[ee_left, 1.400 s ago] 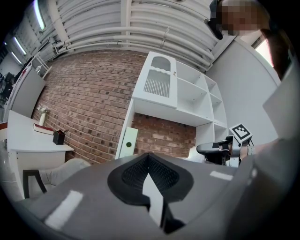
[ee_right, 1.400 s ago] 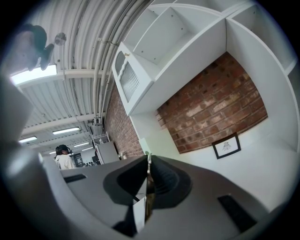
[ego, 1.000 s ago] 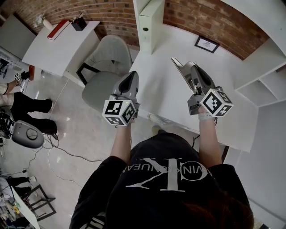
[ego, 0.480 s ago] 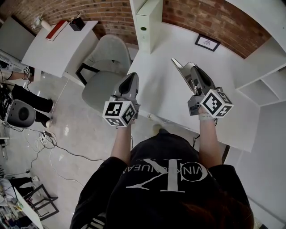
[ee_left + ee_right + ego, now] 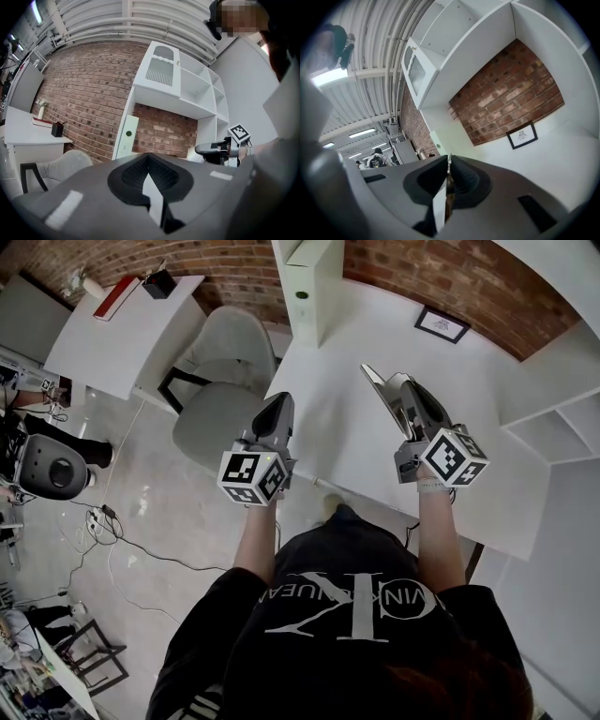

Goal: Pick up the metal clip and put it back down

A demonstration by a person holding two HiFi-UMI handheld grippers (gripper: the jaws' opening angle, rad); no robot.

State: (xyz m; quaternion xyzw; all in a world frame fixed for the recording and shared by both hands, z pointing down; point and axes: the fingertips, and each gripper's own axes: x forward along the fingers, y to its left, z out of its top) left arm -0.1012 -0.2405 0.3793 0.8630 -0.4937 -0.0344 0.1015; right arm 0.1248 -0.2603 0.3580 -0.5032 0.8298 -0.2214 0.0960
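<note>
Both grippers are held up above the white desk (image 5: 342, 442), jaws pointing away from me. My right gripper (image 5: 368, 373) is shut, and a thin metal sliver, which looks like the metal clip (image 5: 449, 161), stands in the seam between its jaws (image 5: 449, 169). From the head view the clip cannot be told apart from the jaws. The left gripper (image 5: 278, 399) hangs over the desk's left edge, shut with nothing between its pads (image 5: 149, 159). The left gripper view also catches the right gripper (image 5: 218, 150) at its right side.
A pale green binder (image 5: 305, 287) stands at the desk's back, with a framed picture (image 5: 442, 324) against the brick wall. White shelves (image 5: 553, 418) are at the right. A grey chair (image 5: 220, 381) and a second desk (image 5: 112, 334) are at the left, with cables on the floor.
Both grippers stay where they were, still shut. The head view has shifted slightly, and a person at the far left has moved out of sight.
</note>
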